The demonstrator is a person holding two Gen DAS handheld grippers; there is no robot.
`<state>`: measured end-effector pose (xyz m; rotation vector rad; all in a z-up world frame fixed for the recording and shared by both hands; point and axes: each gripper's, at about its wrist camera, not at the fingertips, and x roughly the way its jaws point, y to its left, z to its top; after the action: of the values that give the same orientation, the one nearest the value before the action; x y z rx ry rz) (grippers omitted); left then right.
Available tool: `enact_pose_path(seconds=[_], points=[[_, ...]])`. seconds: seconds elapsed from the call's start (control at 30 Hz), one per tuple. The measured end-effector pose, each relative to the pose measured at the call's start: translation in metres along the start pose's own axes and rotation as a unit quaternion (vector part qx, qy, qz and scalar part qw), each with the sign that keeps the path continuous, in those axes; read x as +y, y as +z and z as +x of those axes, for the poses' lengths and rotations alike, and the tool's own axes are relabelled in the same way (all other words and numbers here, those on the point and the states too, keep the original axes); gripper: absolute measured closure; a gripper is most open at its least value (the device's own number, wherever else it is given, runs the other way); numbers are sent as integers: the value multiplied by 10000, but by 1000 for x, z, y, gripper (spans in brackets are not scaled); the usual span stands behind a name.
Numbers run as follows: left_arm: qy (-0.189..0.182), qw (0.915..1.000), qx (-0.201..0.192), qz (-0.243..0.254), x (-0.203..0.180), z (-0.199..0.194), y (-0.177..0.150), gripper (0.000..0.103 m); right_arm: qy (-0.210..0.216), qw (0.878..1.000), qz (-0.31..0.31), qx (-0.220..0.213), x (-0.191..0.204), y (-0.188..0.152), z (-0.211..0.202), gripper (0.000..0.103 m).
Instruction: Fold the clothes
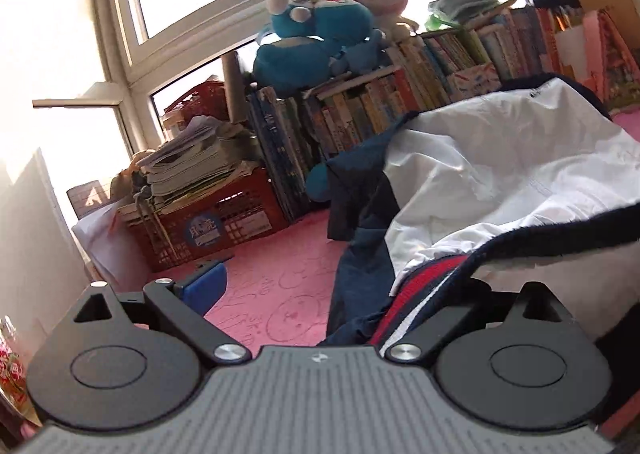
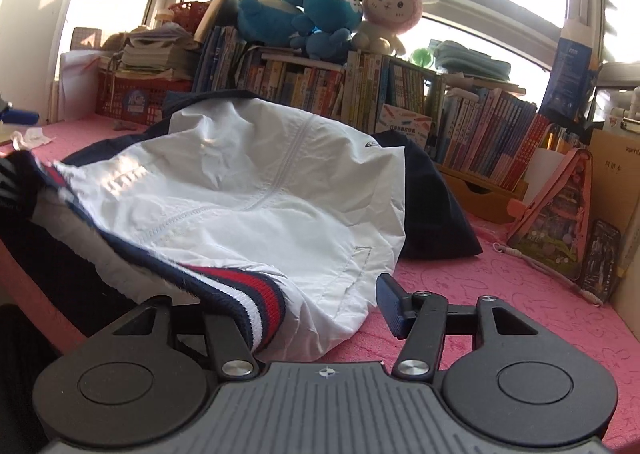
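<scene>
A white jacket [image 2: 256, 189] with navy sleeves and a red-white-navy ribbed hem [image 2: 256, 294] lies crumpled on the pink tabletop [image 2: 500, 294], its hem draped over both grippers. The left gripper [image 1: 332, 290] and right gripper [image 2: 320, 306] are spread wide. At far left a red crate [image 1: 208, 230] holds stacked papers, beside rows of books [image 2: 400, 89] topped with plush toys [image 2: 316, 17] under the windows.

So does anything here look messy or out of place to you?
Mostly the jacket: it lies in a rumpled heap on the pink surface instead of flat, its striped hem bunched near the right gripper. A crumpled white scrap lies at the far left. No damage shows.
</scene>
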<state>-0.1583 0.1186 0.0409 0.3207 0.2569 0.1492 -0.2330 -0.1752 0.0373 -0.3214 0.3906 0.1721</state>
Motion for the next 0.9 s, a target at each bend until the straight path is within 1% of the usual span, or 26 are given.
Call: enact_pose_path(seconds=[0.03, 0.07, 0.13, 0.17, 0.2, 0.23, 0.27, 0.3, 0.33, 0.37, 0.43, 0.5, 0.53, 0.63, 0.67, 0.7, 0.8, 0.87, 0.9], points=[[64, 9997, -3, -243, 11, 1, 5, 4, -7, 9999, -103, 81, 4, -6, 0, 35], [159, 9995, -35, -284, 17, 1, 7, 4, -13, 9997, -206, 163, 7, -12, 1, 34], [382, 9992, -110, -45, 19, -4, 9, 2, -120, 9982, -571, 154, 17, -19, 0, 34], [393, 9992, -103, -9, 19, -9, 8, 0, -263, 9963, -821, 41, 19, -18, -3, 34], [402, 9991, -96, 26, 19, -14, 7, 0, -522, 9927, -1071, -192, 18, -12, -9, 34], [411, 9991, -88, 60, 19, -19, 7, 0, -924, 9855, -1310, -556, 15, -4, -20, 32], [420, 9990, -80, 95, 19, -24, 6, 0, -1255, 9781, -1446, -822, 10, 1, -29, 26], [439, 9989, 32, 152, 16, -29, 0, 0, -1551, 9700, -1549, -1048, 4, 5, -38, 16], [311, 9993, 157, 160, 13, -31, -7, 0, -1673, 9664, -1628, -1076, -3, 5, -41, 13], [120, 9993, 324, 141, 10, -32, -14, 0, -1636, 9682, -1679, -874, -9, -2, -38, 10], [-92, 9971, 698, 287, -3, -31, -29, 0, -1435, 9744, -1702, -304, -21, -21, -28, 9], [-142, 9939, 934, 568, -17, -31, -43, 0, -1192, 9790, -1646, 166, -25, -39, -17, 9], [-159, 9940, 977, 469, -16, -32, -46, 0, -1162, 9788, -1665, 261, -24, -45, -15, 9], [-226, 9938, 1077, 176, -12, -33, -51, 0, -1146, 9780, -1725, 234, -24, -49, -16, 9], [-243, 9940, 1056, 159, -10, -34, -52, 0, -1102, 9783, -1739, 234, -25, -49, -16, 8], [-380, 9934, 1081, 68, -6, -36, -51, 0, -1051, 9786, -1755, 238, -25, -49, -15, 8], [-795, 9899, 1157, -208, 5, -41, -47, 0, -726, 9805, -1819, 174, -24, -49, -15, 8], [-1070, 9861, 1207, -391, 13, -44, -45, 0, -300, 9857, -1647, 206, -28, -43, -19, 8], [-1208, 9838, 1231, -483, 17, -46, -44, 0, 94, 9882, -1500, 282, -32, -38, -21, 7]])
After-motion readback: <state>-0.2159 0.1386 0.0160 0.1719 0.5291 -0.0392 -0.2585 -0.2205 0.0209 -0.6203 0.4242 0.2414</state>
